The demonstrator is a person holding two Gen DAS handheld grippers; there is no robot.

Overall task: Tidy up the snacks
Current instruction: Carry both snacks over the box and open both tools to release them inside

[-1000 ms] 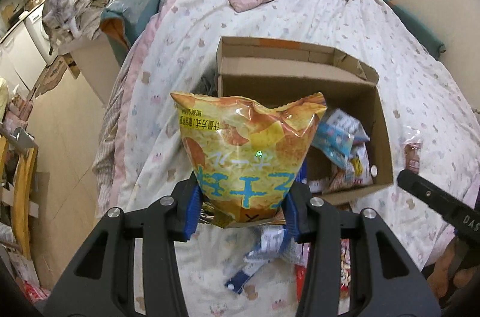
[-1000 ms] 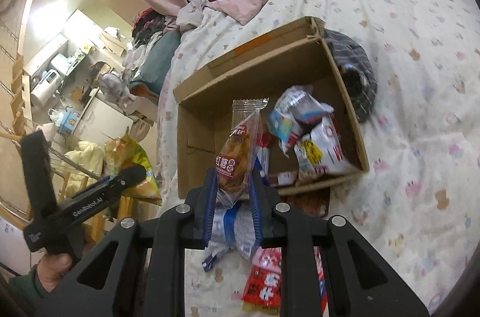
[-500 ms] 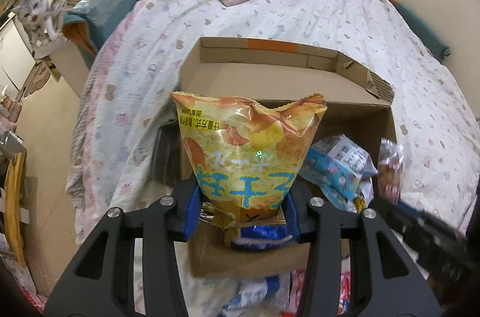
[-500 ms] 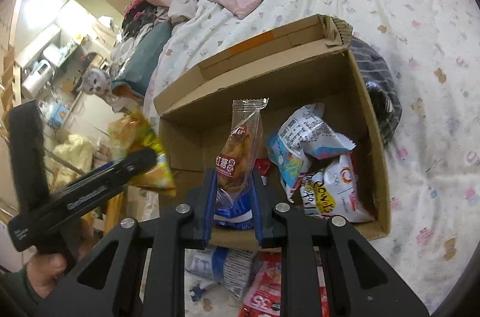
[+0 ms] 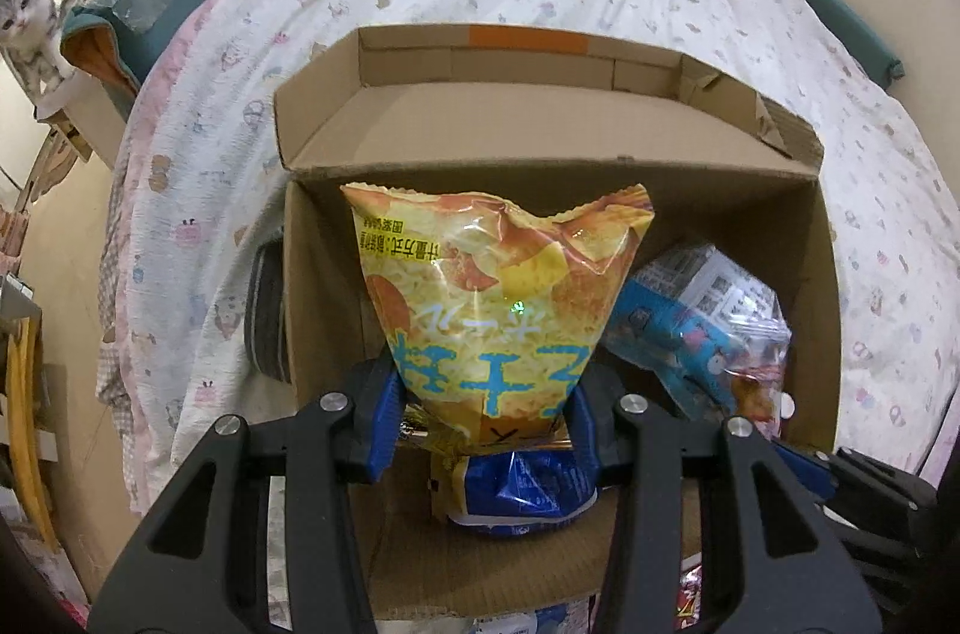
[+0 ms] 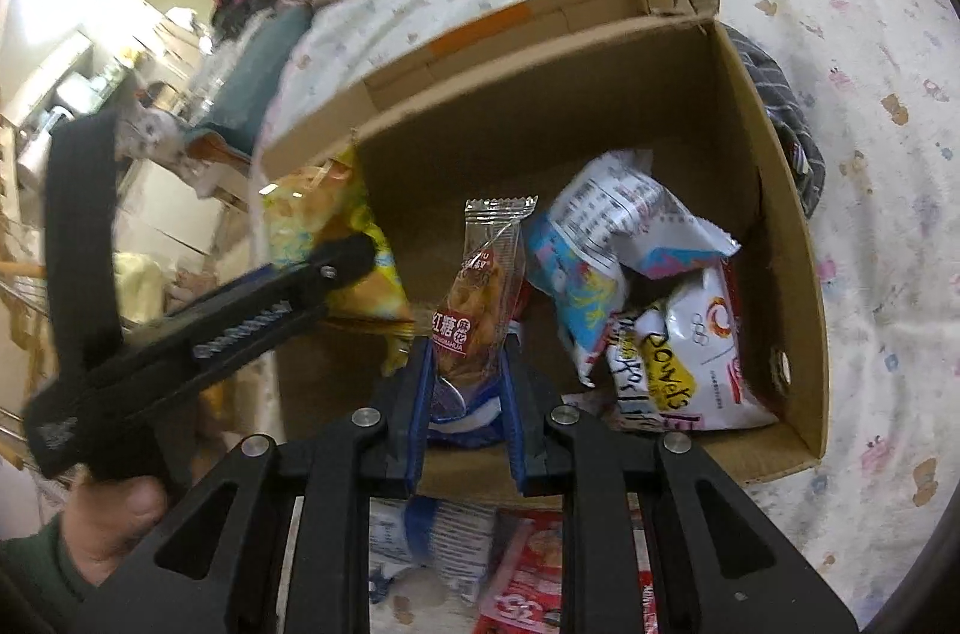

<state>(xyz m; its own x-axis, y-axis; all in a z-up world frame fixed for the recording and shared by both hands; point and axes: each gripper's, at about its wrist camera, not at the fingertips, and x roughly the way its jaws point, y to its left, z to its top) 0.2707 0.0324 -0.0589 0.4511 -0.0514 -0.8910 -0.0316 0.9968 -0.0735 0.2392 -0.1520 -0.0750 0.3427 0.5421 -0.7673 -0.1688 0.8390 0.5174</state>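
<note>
1. Your left gripper (image 5: 483, 415) is pinching the yellow chip bag (image 5: 498, 298) low on its body; the bag stands upright between the blue pads, its long axis running toward 12 o'clock in the left wrist view.
2. Your right gripper (image 6: 468, 394) is clamped on the clear twist-snack packet (image 6: 483, 298), also upright, with its crimped top pointing to 12 o'clock in the right wrist view.
3. Both packs hang over the open cardboard box (image 5: 831, 310) that sits on the bed (image 5: 720, 4). The box floor lies directly beyond each claw, at 12 o'clock.
4. In the right wrist view the chip bag is at 9 o'clock from the twist packet, over the box's left wall, so your left hand (image 6: 114, 514) covers that side.
5. The blue-and-white bags (image 6: 612, 268) fill the box's 2 to 3 o'clock side. The bare cardboard sits ahead of the packet and to its left, so I judge that gap the drop spot for both.
6. More snacks lie on the bed at 6 o'clock, outside the box.
</note>
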